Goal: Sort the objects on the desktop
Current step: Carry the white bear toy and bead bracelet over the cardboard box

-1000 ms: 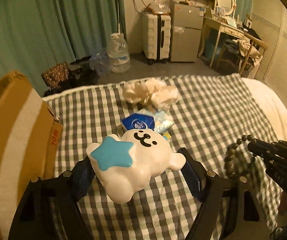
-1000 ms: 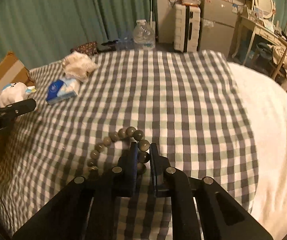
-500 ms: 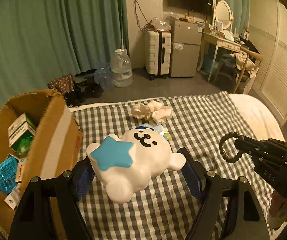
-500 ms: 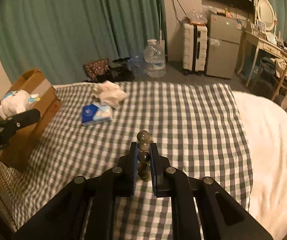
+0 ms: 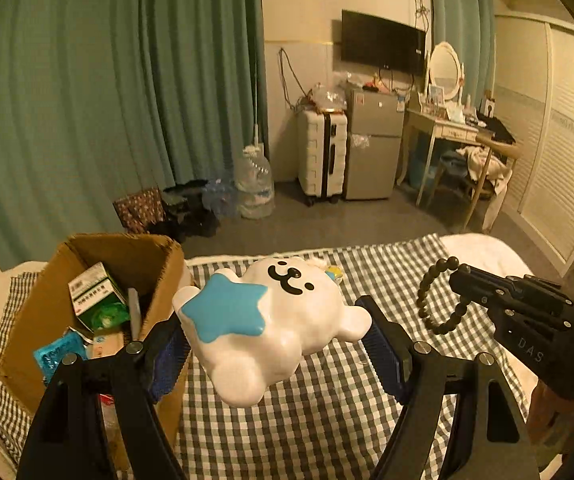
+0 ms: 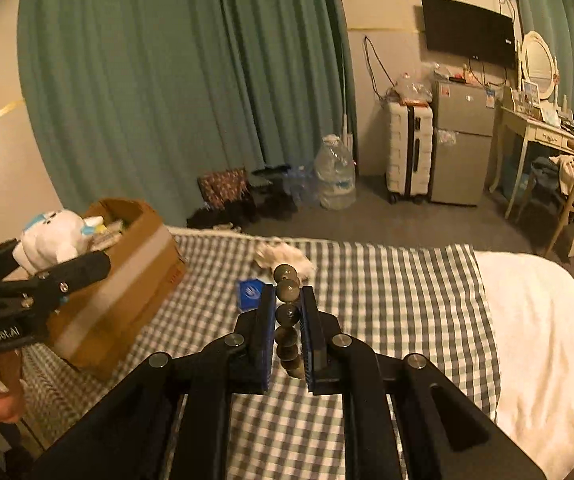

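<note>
We count 1 bear toy [image 5: 271, 320] clamped in left tongs [image 5: 275, 344], frame centre; 1 bead bracelet [image 6: 287, 316] pinched in right tongs [image 6: 287, 320]; 1 cardboard box [image 5: 47, 312] lower left. Since 1 s ago both sit higher above the bed [image 5: 327, 420]; box interior now visible.

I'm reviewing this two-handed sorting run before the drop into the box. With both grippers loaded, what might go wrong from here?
1. The left gripper clamps the glossy, rounded white bear toy only at its sides, so it may slip out.
2. The right gripper pinches a few beads of the bead bracelet; the free loop could swing or snag.
3. The cardboard box already holds packets, so drops may bounce out.
</note>
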`<control>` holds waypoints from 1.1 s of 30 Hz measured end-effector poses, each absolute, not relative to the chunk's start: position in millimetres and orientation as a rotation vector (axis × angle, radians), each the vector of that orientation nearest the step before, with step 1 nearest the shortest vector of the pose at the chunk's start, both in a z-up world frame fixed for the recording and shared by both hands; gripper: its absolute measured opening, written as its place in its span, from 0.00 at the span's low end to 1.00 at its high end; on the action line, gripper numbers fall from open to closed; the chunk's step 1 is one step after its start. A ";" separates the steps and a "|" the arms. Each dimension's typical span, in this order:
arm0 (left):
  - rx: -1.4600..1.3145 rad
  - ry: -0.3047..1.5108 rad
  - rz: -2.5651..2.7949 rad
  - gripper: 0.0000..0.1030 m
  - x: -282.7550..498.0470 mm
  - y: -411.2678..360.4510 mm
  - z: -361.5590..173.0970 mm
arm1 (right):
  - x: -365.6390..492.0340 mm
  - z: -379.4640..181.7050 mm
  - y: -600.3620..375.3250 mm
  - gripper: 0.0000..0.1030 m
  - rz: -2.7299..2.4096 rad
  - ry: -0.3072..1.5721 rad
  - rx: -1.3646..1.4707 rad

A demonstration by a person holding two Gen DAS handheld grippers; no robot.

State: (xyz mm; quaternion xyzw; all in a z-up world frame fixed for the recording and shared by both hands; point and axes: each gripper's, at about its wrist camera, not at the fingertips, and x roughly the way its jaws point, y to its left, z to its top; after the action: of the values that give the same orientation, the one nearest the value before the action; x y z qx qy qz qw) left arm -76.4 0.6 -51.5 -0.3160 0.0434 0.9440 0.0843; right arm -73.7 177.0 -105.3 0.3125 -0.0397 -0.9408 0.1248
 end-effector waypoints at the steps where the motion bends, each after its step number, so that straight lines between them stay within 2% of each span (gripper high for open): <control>1: -0.930 0.125 2.820 0.77 -73.3 -0.8 -47.7 | -70.6 -99.6 175.0 0.11 -2.746 -0.122 0.896; 10: -0.829 0.106 2.822 0.78 -48.3 -8.8 -21.3 | -53.5 -68.8 165.3 0.11 -2.764 -0.145 0.828; 33: -0.779 -0.010 2.882 0.78 -33.0 -85.1 -0.8 | -42.3 -22.9 96.9 0.11 -2.713 -0.095 0.756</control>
State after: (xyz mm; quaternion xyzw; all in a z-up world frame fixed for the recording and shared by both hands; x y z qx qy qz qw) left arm -33.0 -85.1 -0.8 -0.2602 -0.0034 0.9624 0.0780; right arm -42.3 96.9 -22.9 0.2647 -0.0333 -0.9501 0.1613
